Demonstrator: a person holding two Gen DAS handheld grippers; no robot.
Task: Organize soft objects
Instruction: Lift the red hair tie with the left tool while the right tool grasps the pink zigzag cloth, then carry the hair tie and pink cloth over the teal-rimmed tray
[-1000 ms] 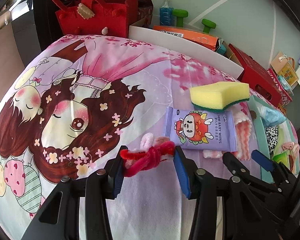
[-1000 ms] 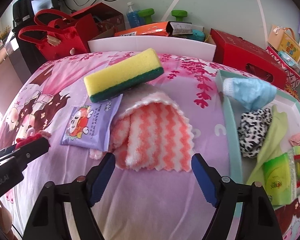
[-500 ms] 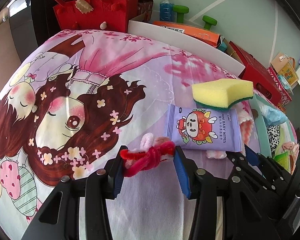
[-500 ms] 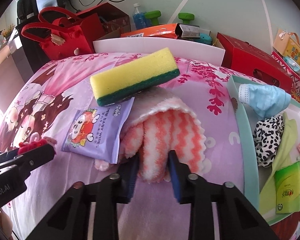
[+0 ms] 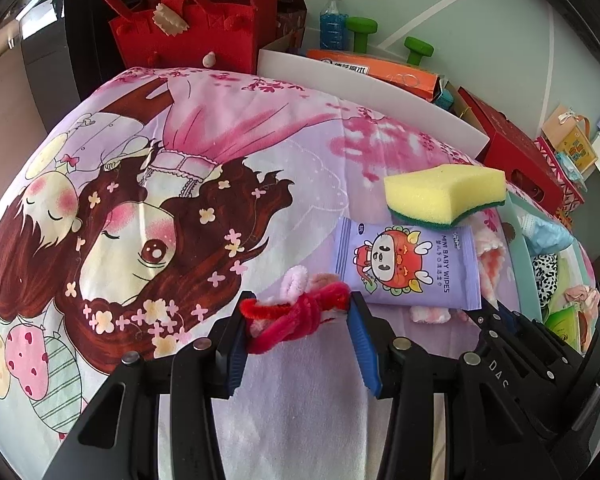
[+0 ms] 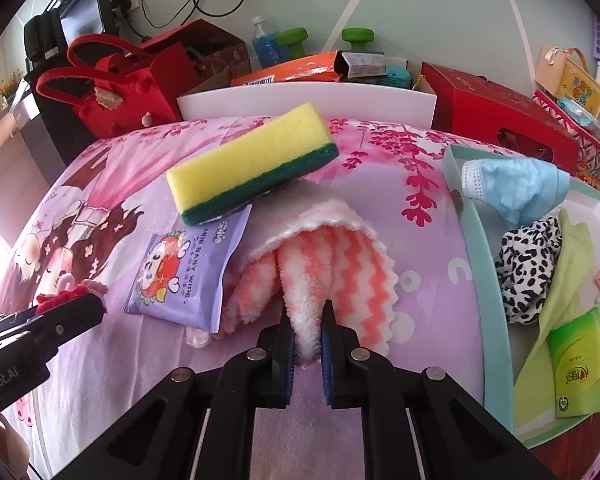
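My left gripper point(image 5: 299, 307) is shut on a twisted red and pink pipe-cleaner bundle point(image 5: 300, 314), held just above the cartoon-print purple cover point(image 5: 180, 200). My right gripper point(image 6: 306, 316) has its jaws closing, the pads pinching a raised fold of the orange-and-white zigzag fluffy cloth point(image 6: 340, 264). A yellow sponge with a green scrub side point(image 6: 252, 160) leans on the cloth's far end and on a purple baby wipes pack point(image 6: 184, 276). In the left wrist view the sponge point(image 5: 444, 192) and wipes pack point(image 5: 408, 272) lie to the right of my left gripper.
A teal tray point(image 6: 472, 240) on the right holds a blue face mask point(image 6: 516, 184), a black-and-white spotted scrunchie point(image 6: 528, 268), a light green cloth and a green tissue pack point(image 6: 580, 364). Red bags, boxes, a bottle and green dumbbells crowd the far edge behind a white board point(image 6: 300, 96).
The right jaws went from wide apart around the fluffy cloth to pinched on a fold, bunching it up. The left gripper and its pipe-cleaner bundle stayed put.
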